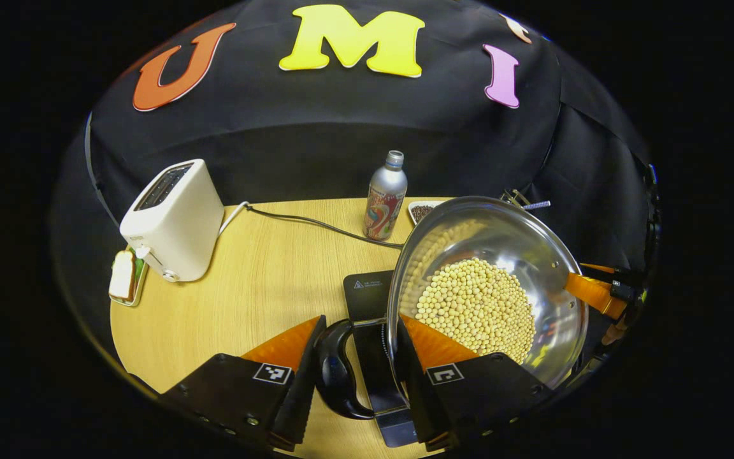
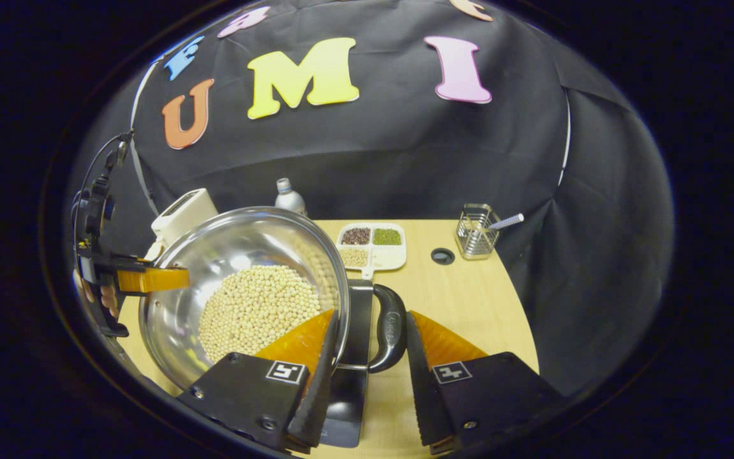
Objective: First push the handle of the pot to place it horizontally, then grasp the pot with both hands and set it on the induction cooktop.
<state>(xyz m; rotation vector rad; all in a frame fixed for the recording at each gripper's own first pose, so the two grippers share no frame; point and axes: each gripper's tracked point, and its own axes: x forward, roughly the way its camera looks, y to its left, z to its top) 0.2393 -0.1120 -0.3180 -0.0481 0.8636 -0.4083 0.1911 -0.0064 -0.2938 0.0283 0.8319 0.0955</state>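
— Two handles, two grippers: are you holding the pot (image 1: 488, 287)?

— You're bracketing each black loop handle (image 2: 389, 328) between half-open jaws of the left gripper (image 1: 354, 376) and right gripper (image 2: 367, 376), not clamping. The steel pot, holding pale beans (image 2: 255, 306), is hovering tilted over the induction cooktop (image 1: 367, 293).
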